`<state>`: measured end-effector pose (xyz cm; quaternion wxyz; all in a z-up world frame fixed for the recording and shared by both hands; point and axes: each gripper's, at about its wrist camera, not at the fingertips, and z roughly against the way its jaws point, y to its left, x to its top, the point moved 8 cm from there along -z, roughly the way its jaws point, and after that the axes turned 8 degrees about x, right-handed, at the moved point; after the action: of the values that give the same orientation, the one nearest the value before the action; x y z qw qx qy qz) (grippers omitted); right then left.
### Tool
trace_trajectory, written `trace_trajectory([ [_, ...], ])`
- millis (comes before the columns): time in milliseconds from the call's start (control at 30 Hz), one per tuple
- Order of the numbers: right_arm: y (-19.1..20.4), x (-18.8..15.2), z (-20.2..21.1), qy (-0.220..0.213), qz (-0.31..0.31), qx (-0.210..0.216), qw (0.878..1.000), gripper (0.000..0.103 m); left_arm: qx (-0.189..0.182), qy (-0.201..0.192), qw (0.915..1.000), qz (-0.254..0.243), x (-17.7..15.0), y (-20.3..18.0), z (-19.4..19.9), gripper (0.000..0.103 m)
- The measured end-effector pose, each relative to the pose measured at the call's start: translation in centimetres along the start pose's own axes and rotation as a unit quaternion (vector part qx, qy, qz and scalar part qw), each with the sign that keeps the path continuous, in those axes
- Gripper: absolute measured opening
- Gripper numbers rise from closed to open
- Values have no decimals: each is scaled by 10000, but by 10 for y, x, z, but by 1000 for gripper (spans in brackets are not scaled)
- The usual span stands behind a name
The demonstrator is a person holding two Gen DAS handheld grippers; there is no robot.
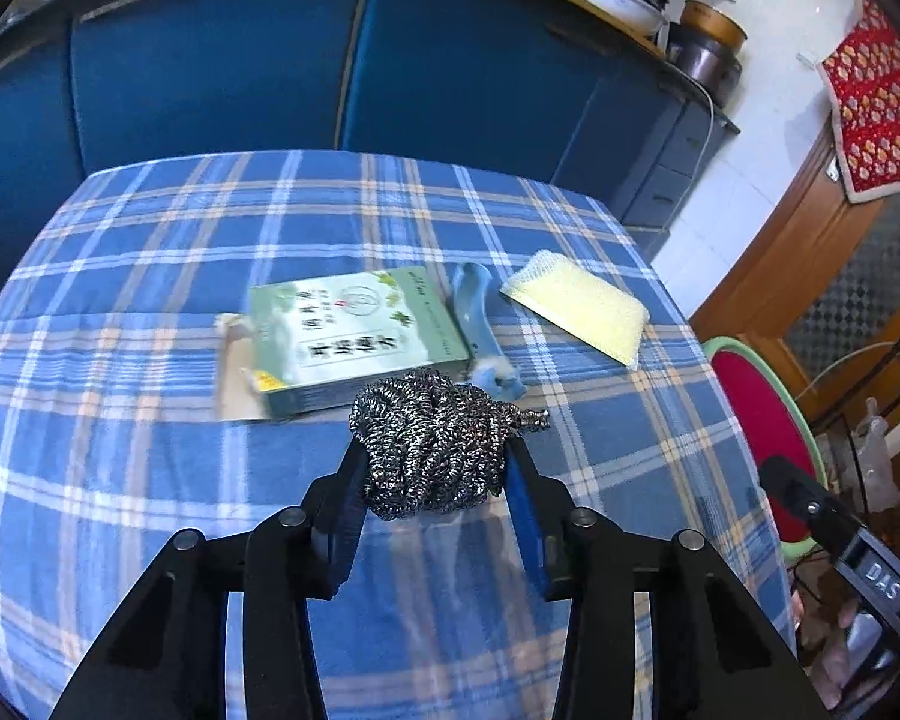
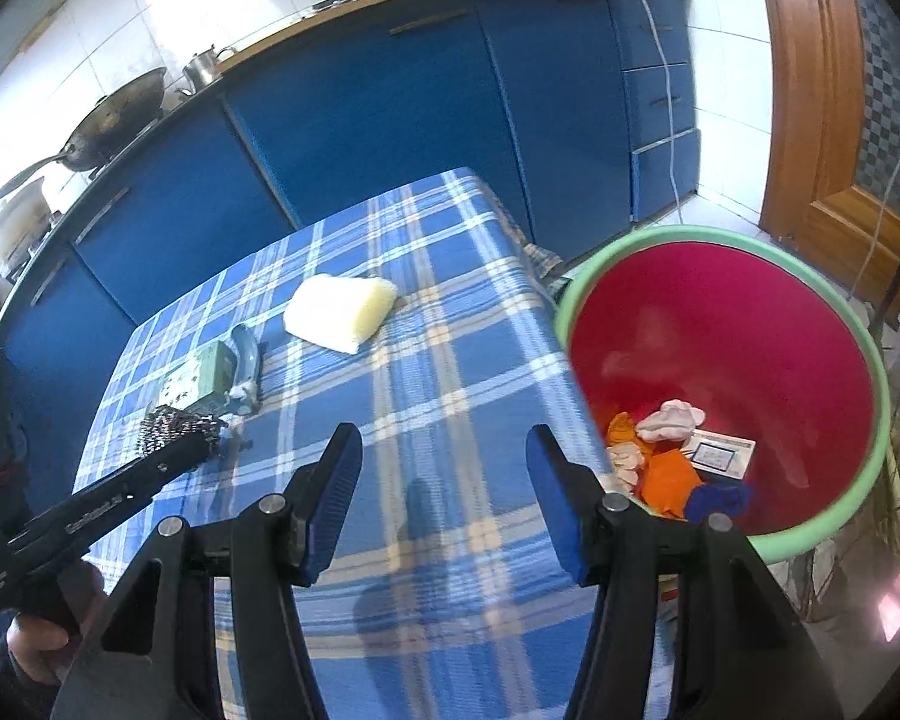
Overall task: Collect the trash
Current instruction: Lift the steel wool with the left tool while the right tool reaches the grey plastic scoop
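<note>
A steel wool scrubber [image 1: 432,420] lies on the blue plaid tablecloth [image 1: 150,240], and my left gripper [image 1: 435,450] is shut on it, with both blue pads against its sides. Just behind it are a green printed box [image 1: 354,330], a light blue plastic handle [image 1: 483,324] and a yellow sponge [image 1: 576,306]. In the right wrist view my right gripper [image 2: 444,444] stands open with nothing in it, over the table's right edge next to a red bin with a green rim [image 2: 570,300]. The scrubber [image 2: 177,429], box [image 2: 201,381] and sponge [image 2: 339,312] show to its left.
The bin holds orange scraps [image 2: 666,480], a pink wad [image 2: 669,420], a small card [image 2: 720,453] and something blue. Blue cabinets [image 2: 360,120] run behind the table, with a wok [image 2: 114,114] and pots on the counter. A wooden door [image 2: 810,120] stands at the right.
</note>
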<state>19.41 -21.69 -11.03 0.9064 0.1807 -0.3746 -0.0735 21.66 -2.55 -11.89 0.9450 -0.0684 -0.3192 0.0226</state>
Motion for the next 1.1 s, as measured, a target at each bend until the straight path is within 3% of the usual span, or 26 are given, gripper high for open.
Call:
trace_trajectory([
  [533, 80, -2, -38, 250, 754, 411, 9960, 59, 701, -435, 9941, 709, 14, 83, 25, 45],
  [1100, 119, -9, -95, 630, 1242, 479, 9891, 59, 920, -437, 9895, 1024, 12, 114, 18, 45],
])
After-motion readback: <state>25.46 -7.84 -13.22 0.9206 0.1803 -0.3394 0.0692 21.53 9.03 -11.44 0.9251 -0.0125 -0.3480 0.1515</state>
